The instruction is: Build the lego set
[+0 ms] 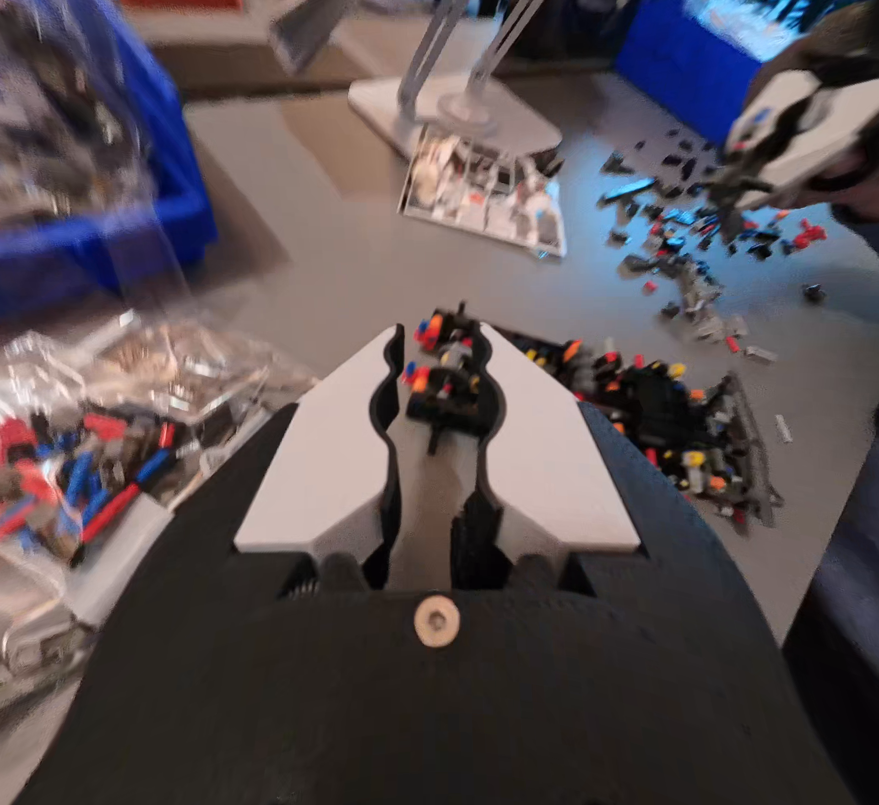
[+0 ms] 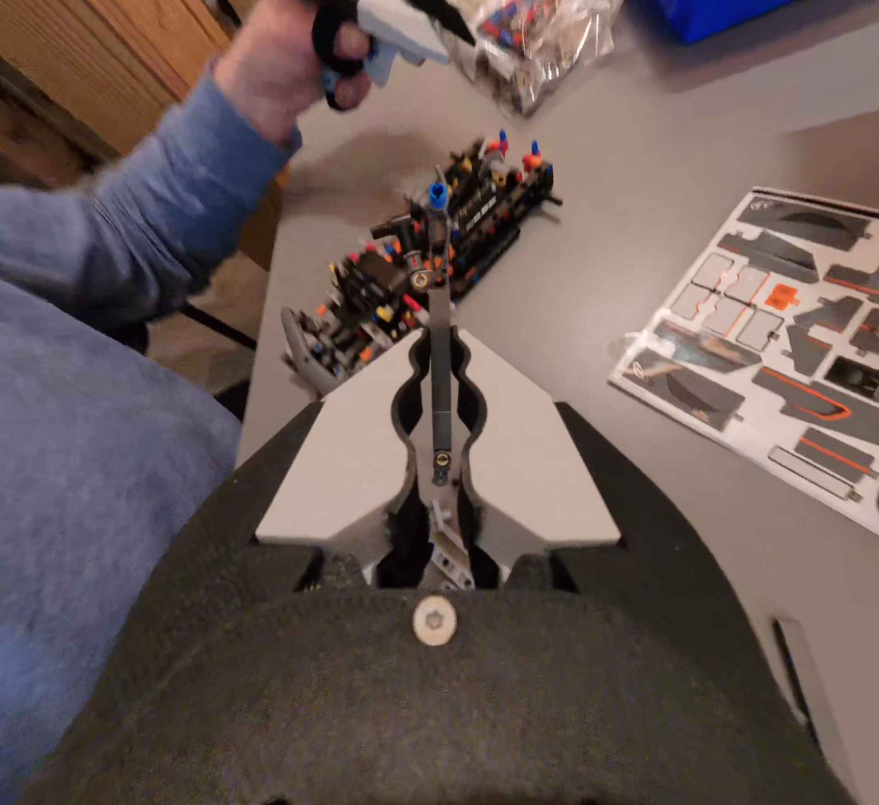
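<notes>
A long black lego chassis (image 1: 666, 416) with orange, yellow and red pins lies on the grey table (image 1: 333, 268); it also shows in the right wrist view (image 2: 428, 259). My left gripper (image 1: 440, 333) is open and empty, held above the chassis's near end. It shows raised at the top of the right wrist view (image 2: 468, 38). My right gripper (image 2: 438, 335) is shut on a long dark grey lego sub-assembly (image 2: 440, 383) with a blue pin (image 2: 437, 197) at its far end. In the left wrist view the right gripper (image 1: 735, 154) hangs over a scatter of loose pieces (image 1: 689, 235).
A sticker sheet (image 2: 761, 330) lies right of the chassis, also seen by a monitor stand base (image 1: 452, 111). Clear bags of parts (image 1: 95, 425) and a blue bin (image 1: 119, 221) sit left; another blue bin (image 1: 689, 50) stands at the back. The table edge (image 2: 259, 306) runs by a person's blue sleeve. There is about 20 centimeters between the tips of the two grippers.
</notes>
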